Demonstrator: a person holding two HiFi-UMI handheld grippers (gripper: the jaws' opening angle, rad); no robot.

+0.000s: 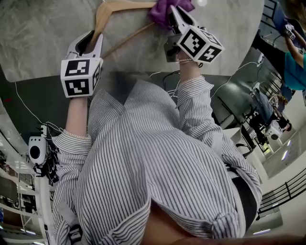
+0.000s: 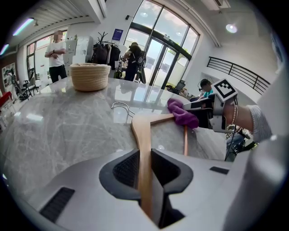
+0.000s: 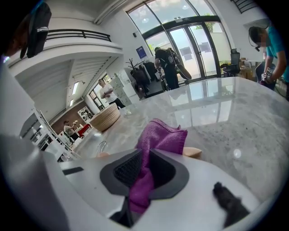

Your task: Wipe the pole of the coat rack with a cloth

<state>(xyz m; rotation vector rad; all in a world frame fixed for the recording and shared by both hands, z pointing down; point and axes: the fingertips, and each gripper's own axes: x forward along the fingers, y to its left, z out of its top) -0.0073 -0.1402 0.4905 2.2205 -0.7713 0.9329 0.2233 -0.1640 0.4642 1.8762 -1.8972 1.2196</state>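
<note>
Left claw [image 1: 90, 39], in the head view, is clenched on one arm of a wooden hanger [image 1: 107, 12] that lies ahead of it on the grey tabletop [image 1: 43, 33]. The right claw [image 1: 173, 16] pinches a purple cloth [image 1: 162, 10] and presses it onto the hanger's other arm. One claw seems to steady the piece so that the other can rub along it. Both cubes carry black-and-white square markers and no words.

In the left gripper view, the pale wood runs straight between the dark pads, gripped edge-on. The hanger's metal hook [image 2: 122, 107] lies beyond the claw, the cloth sits ahead and to its right, and the lower rod [image 2: 185, 140] runs back from under it. A woven basket [image 2: 90, 76] stands far ahead to the left. A blue sign by the glass doors is too small to read.

In the right gripper view, the jaws are closed on a fold of cloth, and the rest bunches just ahead over the wood. The hanger's rounded tip [image 3: 192, 152] pokes out to the claw's right. No standing rack pole is near either claw.
</note>
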